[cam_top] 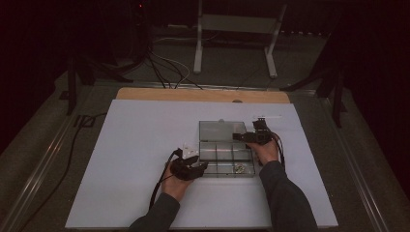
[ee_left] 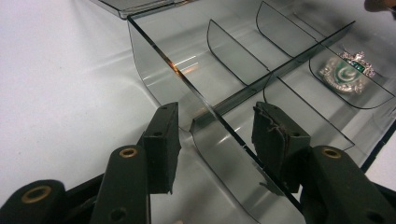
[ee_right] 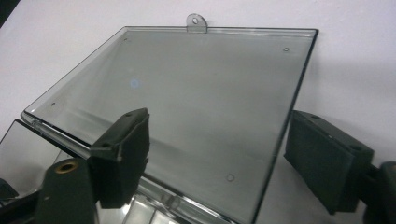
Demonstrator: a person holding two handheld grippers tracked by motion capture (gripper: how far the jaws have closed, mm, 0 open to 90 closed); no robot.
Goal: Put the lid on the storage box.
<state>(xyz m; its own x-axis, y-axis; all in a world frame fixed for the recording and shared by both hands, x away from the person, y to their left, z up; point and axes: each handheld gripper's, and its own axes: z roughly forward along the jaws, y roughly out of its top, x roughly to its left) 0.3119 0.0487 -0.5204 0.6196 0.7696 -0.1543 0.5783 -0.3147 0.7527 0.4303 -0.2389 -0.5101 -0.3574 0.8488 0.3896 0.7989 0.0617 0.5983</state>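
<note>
Right now I'm steadying the clear box [cam_top: 226,154], centre of the high view: left gripper [ee_left: 212,140] straddles its side wall, jaws apart. Right gripper [ee_right: 217,158] spreads wide around the open lid [ee_right: 187,93]. Next, I reckon, swing it shut.

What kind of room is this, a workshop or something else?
Probably a lab set up for recording handwork. A white table stands in a dark room, cables run across the floor behind it, and a person works on a clear plastic box with a hand-held gripper.
</note>
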